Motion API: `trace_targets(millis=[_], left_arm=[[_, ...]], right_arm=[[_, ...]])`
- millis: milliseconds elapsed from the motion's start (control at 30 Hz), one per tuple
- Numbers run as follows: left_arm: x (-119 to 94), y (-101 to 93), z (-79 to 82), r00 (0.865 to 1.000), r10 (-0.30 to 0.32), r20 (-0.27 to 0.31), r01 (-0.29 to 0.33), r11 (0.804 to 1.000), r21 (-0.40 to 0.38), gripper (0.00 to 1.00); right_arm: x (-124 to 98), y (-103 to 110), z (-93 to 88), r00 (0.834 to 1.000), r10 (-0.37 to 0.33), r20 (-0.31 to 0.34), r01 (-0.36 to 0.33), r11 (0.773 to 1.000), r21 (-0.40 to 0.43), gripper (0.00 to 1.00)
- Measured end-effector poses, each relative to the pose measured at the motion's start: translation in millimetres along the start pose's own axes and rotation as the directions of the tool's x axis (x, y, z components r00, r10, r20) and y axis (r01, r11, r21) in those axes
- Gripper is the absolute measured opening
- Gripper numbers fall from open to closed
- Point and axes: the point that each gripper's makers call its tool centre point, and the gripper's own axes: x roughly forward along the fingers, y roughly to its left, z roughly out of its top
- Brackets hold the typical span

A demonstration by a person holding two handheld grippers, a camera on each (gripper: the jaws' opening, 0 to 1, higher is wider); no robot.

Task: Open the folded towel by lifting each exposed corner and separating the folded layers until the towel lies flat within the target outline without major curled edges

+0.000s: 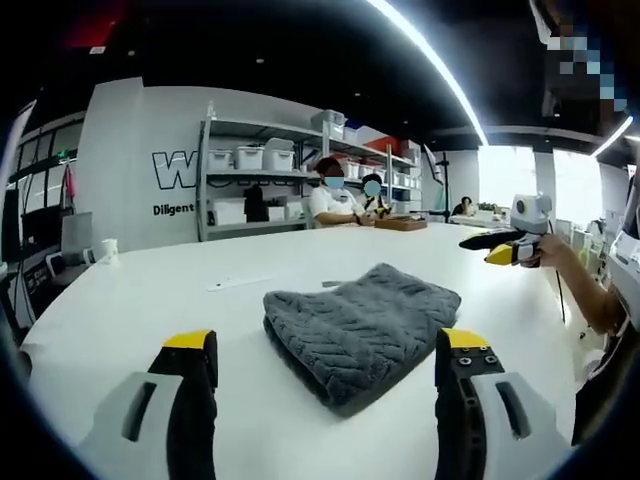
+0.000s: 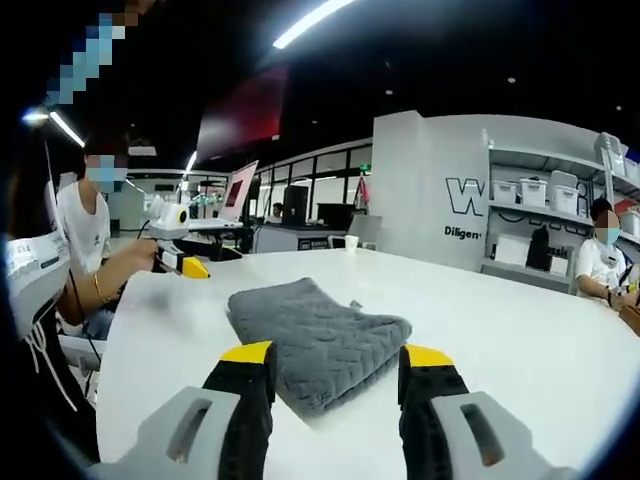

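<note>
Left tool (image 1: pixel 327 350): jaws spread wide, empty, just short of the towel.
Right tool (image 2: pixel 329 362): jaws apart, empty, near the towel's opposite side.
Folded grey towel (image 1: pixel 358 330): still folded thick, on the white table (image 1: pixel 130 290).
Risk: pinching the whole stack instead of one corner layer likely drags the towel rather than opening it.

Long ceiling light strips (image 1: pixel 440 80) burn white against a dark ceiling, and windows (image 1: pixel 505 175) past the white table (image 1: pixel 150 290) blow out. The tabletop is bright and evenly lit, with soft shadow under the towel (image 1: pixel 360 330). Straight lines bend near the edges; the centre stays sharp.
</note>
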Motion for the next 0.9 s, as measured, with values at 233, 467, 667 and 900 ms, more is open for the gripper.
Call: trace_targets(millis=[233,467,667,900], left_arm=[[8,0.2,1.8,1.0,-0.015,-0.005,0.015,1.0,0.01,0.87],[16,4.8,1.3,1.0,-0.014,-0.018,0.014,1.0,0.009,0.87],[23,5.7,3.4,0.999,-0.023,-0.028,0.024,0.999,0.026,0.85],[33,11.0,9.4,0.999,-0.029,-0.023,0.03,0.999,0.022,0.83]], right_arm=[[4,-4,2.1,1.0,0.0,0.017,0.0,1.0,-0.009,0.44],[11,-13,10.1,0.998,-0.008,0.058,0.009,1.0,-0.004,0.38],[18,-16,6.9,1.0,-0.004,0.03,0.004,1.0,-0.016,0.38],[28,-21,5.9,1.0,0.004,0.004,-0.004,1.0,-0.014,0.36]])
